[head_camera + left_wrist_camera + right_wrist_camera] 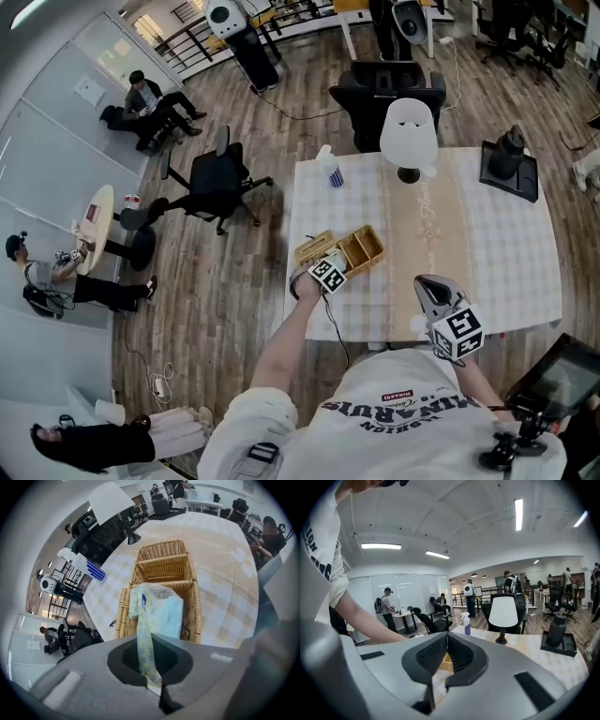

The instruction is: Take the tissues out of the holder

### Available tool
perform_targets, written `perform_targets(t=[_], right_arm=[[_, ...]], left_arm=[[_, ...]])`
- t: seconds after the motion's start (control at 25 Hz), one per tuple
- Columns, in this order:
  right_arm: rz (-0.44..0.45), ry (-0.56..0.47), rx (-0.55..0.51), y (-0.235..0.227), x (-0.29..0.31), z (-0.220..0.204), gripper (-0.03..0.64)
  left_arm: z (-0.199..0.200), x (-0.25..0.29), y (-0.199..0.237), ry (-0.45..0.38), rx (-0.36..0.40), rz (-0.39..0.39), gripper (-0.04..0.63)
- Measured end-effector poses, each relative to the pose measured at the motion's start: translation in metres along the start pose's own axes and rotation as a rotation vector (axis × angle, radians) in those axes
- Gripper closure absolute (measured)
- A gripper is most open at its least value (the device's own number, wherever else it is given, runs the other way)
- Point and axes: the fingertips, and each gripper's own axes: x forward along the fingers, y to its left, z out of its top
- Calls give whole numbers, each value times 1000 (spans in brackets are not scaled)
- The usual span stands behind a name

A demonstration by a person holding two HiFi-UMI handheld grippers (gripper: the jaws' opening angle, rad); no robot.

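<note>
A wicker holder (361, 248) with several compartments stands near the left edge of the table. In the left gripper view its near compartment (192, 613) holds a pale blue pack of tissues (164, 613). A yellow patterned strip of that pack (144, 644) runs up into my left gripper (157, 684), which is shut on it right above the holder. In the head view the left gripper (331, 264) sits over the holder's near end. My right gripper (427, 287) hovers over the table's front edge, apart from the holder; its jaws (446, 635) are shut with nothing between them.
A white table lamp (409, 131), a spray bottle (330, 169) and a black tray with a dark bottle (509, 164) stand on the checked tablecloth (506, 253) at the far side. Office chairs (386, 94) surround the table. People sit at the room's left.
</note>
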Motion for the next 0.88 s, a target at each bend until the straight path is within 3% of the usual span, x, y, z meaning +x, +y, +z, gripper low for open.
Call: perform_targets(t=[0.28,0.88], right_arm=[[34,10,-4,7,4,0,609],[129,25,-40,31,26,-2,609]], left_arm=[[4,-24,11,-26,-7,24,589],[35,-118,30,-148,80,90,591]])
